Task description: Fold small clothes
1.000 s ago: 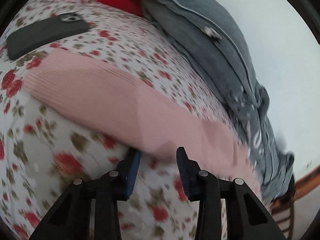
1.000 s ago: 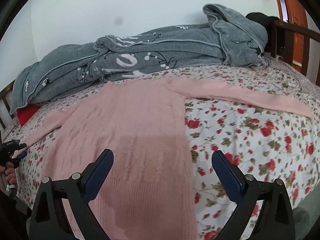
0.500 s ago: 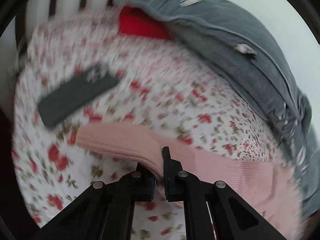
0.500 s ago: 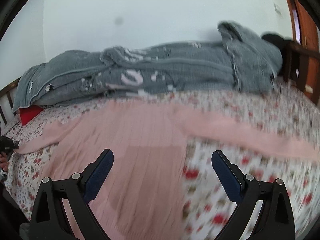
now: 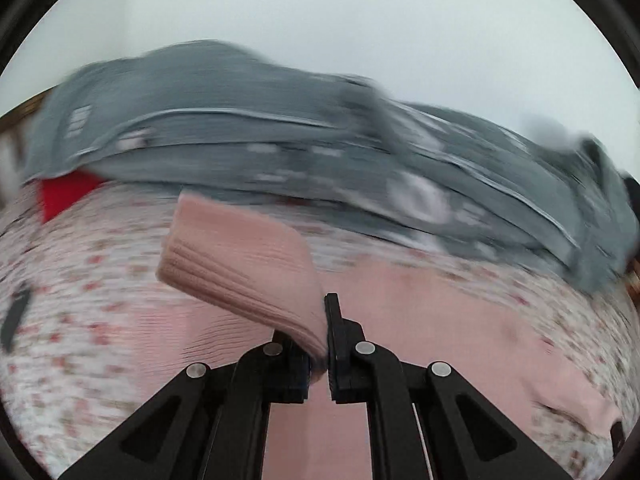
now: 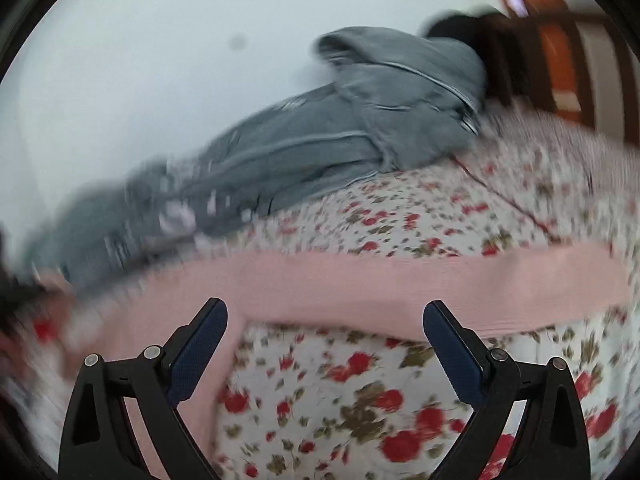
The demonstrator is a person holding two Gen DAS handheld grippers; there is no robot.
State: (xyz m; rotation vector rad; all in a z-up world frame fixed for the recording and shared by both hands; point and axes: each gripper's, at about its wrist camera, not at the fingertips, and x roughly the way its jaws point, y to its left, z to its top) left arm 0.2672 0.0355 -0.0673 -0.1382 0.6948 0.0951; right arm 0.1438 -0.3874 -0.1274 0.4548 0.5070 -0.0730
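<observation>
A pink knit sweater [image 5: 420,320] lies spread on a flowered bedsheet [image 5: 80,288]. My left gripper [image 5: 320,344] is shut on the sweater's left sleeve [image 5: 240,264] and holds its cuff end lifted above the sweater's body. In the right wrist view the other sleeve [image 6: 400,284] lies stretched flat across the sheet [image 6: 360,400]. My right gripper [image 6: 324,328] is open and empty, just in front of that sleeve, with the fingers apart on either side of its middle. Both views are blurred by motion.
A rumpled grey blanket [image 5: 320,152] lies along the far side of the bed against a white wall; it also shows in the right wrist view [image 6: 320,144]. A red item [image 5: 64,192] pokes out beneath it. A dark phone [image 5: 14,314] lies at far left. A wooden bed frame [image 6: 560,52] stands at right.
My left gripper closed on the left sleeve, lifted it and swung it over toward the sweater's body. My right gripper stayed open and moved right, toward the other sleeve.
</observation>
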